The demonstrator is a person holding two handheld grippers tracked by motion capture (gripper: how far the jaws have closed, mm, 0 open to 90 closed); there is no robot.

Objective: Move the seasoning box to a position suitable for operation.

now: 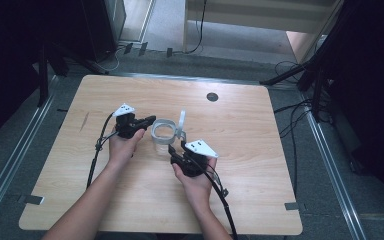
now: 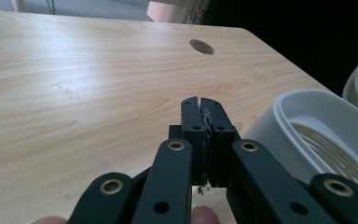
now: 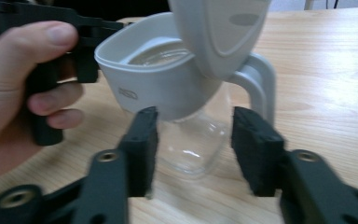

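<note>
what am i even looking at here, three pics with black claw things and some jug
A person sits at a wooden table and holds a hand-operated gripper in each hand. The high view looks down from above. The other two pictures come from cameras riding on the grippers, looking along their black jaws.

On the table stands a clear jug with a white rim, a handle and its lid flipped up.

The left gripper is shut, with nothing between its jaws, and its tip is right beside the jug's rim; I cannot tell if it touches. The right gripper is open and points at the jug from the near side, without gripping it. So nothing is held right now.
</note>
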